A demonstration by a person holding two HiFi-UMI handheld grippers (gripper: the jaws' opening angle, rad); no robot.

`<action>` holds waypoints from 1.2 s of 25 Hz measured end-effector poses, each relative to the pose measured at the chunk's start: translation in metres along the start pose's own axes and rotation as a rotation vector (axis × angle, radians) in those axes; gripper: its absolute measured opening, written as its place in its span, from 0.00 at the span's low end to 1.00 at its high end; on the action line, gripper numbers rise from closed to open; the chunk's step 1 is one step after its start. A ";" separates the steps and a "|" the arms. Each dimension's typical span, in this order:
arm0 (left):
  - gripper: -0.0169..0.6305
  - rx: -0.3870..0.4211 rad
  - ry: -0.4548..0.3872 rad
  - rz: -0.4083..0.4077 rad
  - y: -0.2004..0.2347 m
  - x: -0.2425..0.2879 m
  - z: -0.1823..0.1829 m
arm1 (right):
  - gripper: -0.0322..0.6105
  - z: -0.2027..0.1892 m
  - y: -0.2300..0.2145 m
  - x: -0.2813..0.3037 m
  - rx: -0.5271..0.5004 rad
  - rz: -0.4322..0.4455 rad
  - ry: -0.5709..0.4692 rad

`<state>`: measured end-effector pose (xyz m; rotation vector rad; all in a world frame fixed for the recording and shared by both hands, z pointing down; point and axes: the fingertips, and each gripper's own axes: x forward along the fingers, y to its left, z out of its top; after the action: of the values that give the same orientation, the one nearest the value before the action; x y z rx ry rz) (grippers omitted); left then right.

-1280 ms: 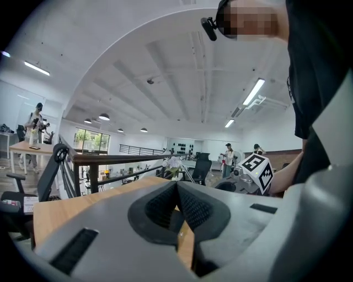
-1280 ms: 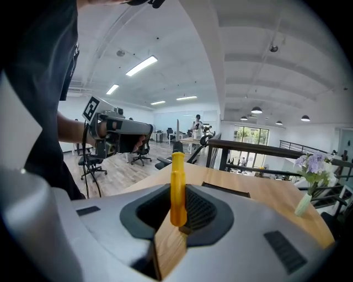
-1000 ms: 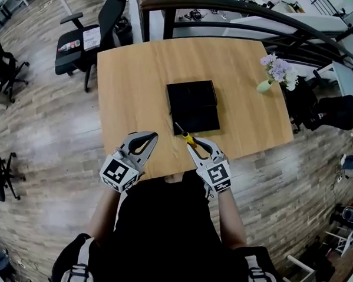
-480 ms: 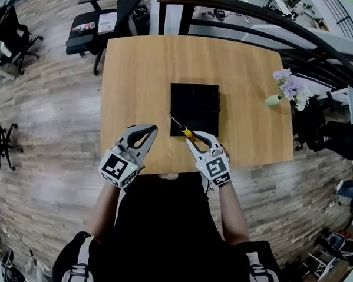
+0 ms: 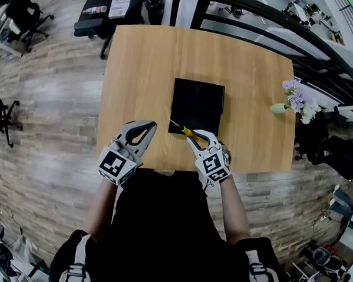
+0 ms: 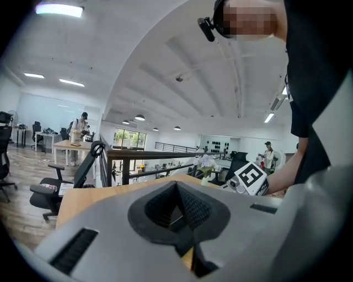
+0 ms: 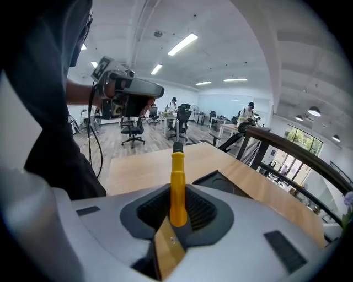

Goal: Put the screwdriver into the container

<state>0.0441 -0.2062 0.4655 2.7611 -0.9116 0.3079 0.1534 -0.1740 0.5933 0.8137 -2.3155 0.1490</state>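
While both tools are held low over the near edge of the counter, the screwdriver is clamped in the right tool and has not been put into the container. In the right gripper view, the two jaws are seen closed onto the lower part of the yellow handle. The handle is pointed up and away from the camera, with a black collar and a thin metal shaft at its far end. From the head view, the shaft is seen aimed toward the container's near left corner, and its tip is placed just beside that corner (whether it touches cannot be told).

The container, a flat black box, is set near the middle of the counter, well apart from both hands. The left tool is held to the left of the right one, apart from it. Its jaws are brought together at the tips with nothing gripped between them, as is shown plainly in the left gripper view.

A small vase of pale flowers is stood at the right edge of the counter, well apart from the container. An office chair is parked just beyond the far left corner, on a wood-plank floor.
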 end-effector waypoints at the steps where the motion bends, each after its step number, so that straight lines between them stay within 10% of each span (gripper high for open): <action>1: 0.06 0.003 -0.009 0.007 0.001 0.001 0.000 | 0.19 -0.005 0.001 0.003 -0.014 0.008 0.018; 30: 0.06 -0.015 -0.001 0.115 0.022 -0.008 -0.007 | 0.19 -0.135 -0.023 0.084 -0.078 0.122 0.424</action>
<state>0.0235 -0.2166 0.4729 2.7009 -1.0709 0.3177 0.1935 -0.1940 0.7473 0.5399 -1.9549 0.2563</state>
